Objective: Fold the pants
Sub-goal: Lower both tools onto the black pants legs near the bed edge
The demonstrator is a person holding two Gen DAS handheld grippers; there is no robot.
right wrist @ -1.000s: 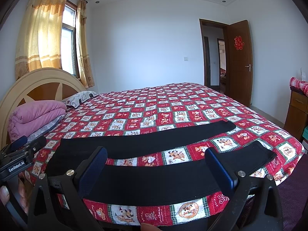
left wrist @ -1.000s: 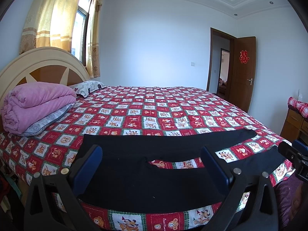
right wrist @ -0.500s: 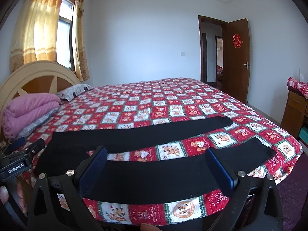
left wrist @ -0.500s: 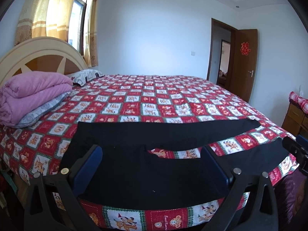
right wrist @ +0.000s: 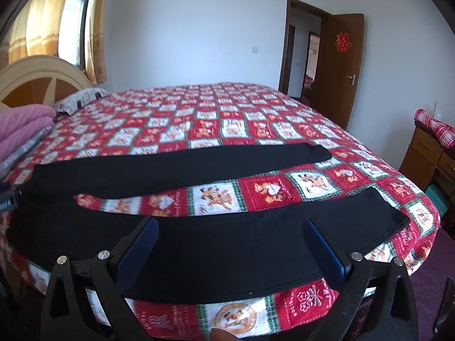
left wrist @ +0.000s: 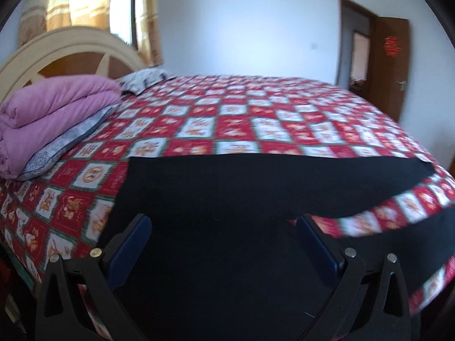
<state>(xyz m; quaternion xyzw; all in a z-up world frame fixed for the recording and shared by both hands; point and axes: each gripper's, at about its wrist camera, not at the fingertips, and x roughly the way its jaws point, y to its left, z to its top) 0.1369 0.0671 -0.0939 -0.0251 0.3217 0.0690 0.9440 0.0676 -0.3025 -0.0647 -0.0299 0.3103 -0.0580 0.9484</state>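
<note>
Across the bed's [right wrist: 256, 130] near edge lie black pants [right wrist: 221, 244], soft, light, probably limp. Left gripper [left wrist: 223, 241] and right gripper [right wrist: 231, 241] hover spread; pinch the near leg's 6 o'clock hem.

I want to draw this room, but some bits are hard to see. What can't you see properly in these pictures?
- Pants waistband, left wrist view: hidden behind the left gripper and cut off by the bottom edge.
- Bedspread pictures, left wrist view: blurred.
- Purple blanket, right wrist view: cut off by the left edge.
- Room past the door, right wrist view: too small.
- Dresser, right wrist view: cut off by the right edge.
</note>
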